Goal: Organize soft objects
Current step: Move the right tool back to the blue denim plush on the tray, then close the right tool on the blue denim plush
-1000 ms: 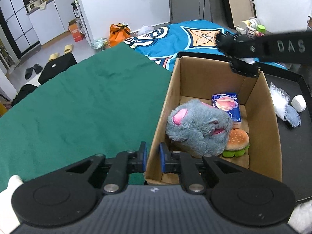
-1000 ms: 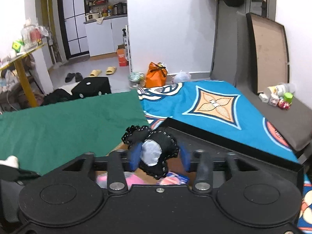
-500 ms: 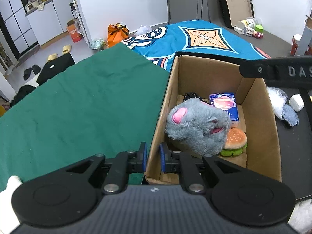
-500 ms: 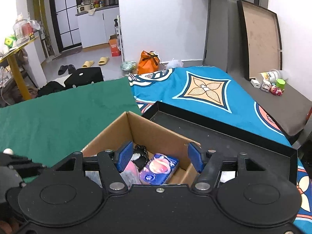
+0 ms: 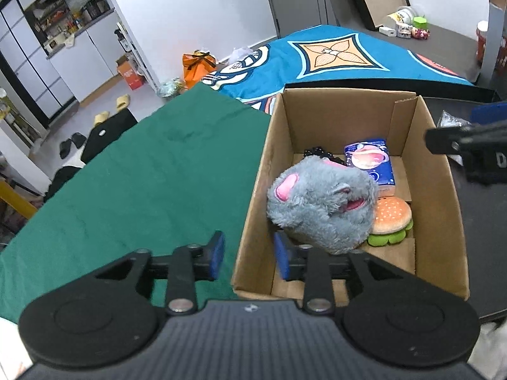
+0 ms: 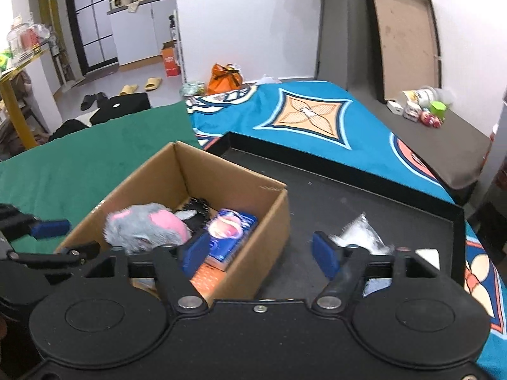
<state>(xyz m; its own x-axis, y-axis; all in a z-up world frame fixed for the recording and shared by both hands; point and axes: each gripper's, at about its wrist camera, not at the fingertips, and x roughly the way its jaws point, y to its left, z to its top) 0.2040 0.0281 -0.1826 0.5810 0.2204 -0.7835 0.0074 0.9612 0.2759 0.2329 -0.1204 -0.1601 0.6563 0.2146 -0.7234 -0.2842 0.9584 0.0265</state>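
Cardboard box [image 5: 437, 196] stood open-topped on the black tray [image 6: 364, 196], at the tray's edge bordering the green cloth [image 5: 142, 174], with its long axis running away from the left wrist camera. Inside, the grey plush toy [image 5: 320, 202] lay against the box wall nearest the green cloth, pink ear facing up. The plush burger [image 5: 391, 218] touched the toy on the side away from that wall. The blue packet [image 5: 370, 163] lay beyond the burger, long axis along the box. A black lace item [image 6: 198, 210] sat in the box's far corner.

Left gripper [image 5: 250, 253] was opening, its jaws straddling the box's near wall without pressing it. Right gripper [image 6: 258, 253] was also opening, jaws wide and holding nothing, straddling the box wall facing the bare tray. A clear plastic bag [image 6: 361, 231] lay on the tray beside its right finger.
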